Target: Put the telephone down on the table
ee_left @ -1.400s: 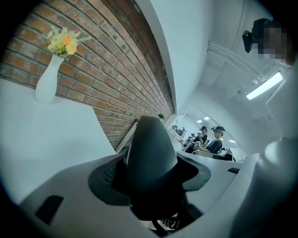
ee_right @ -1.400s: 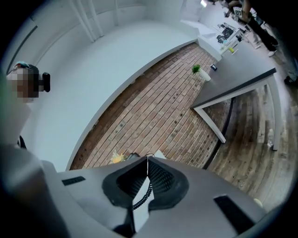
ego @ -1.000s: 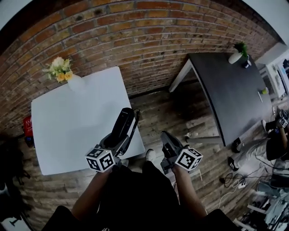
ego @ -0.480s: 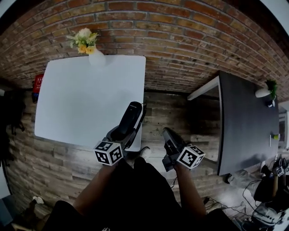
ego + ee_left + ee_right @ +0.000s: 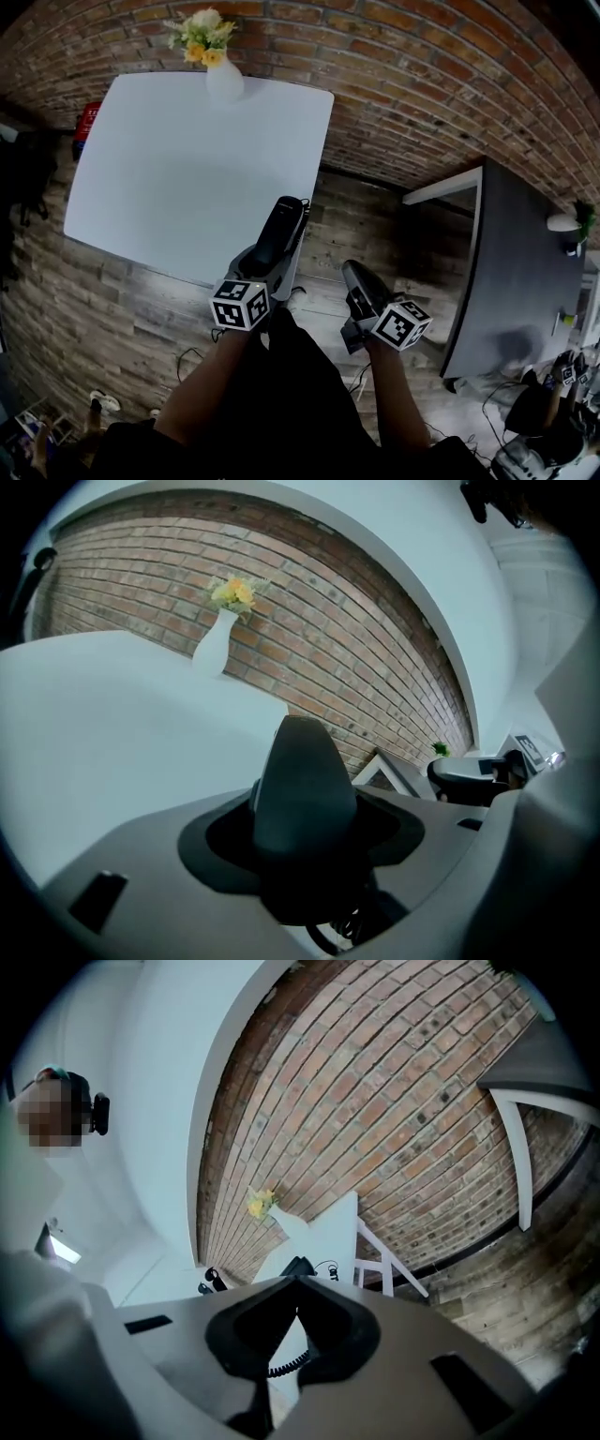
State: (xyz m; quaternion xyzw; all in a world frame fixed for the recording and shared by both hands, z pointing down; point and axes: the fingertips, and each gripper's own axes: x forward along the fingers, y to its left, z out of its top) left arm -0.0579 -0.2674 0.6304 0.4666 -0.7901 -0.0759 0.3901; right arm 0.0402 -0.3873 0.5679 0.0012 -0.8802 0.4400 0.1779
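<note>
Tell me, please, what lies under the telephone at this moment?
Under the telephone, clamped in the left gripper, show the white table's near corner, the wooden floor and the dangling coiled cord. The spot straight beneath is covered by the telephone itself.

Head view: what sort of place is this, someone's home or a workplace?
Probably a studio or office-like workroom rather than a home: a bare brick wall, a white table with a vase of flowers, and a second dark table standing apart on the wood floor.

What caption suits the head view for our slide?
Left hand-held gripper grips a black telephone at the near corner of the white table; the right hand-held gripper holds nothing.
</note>
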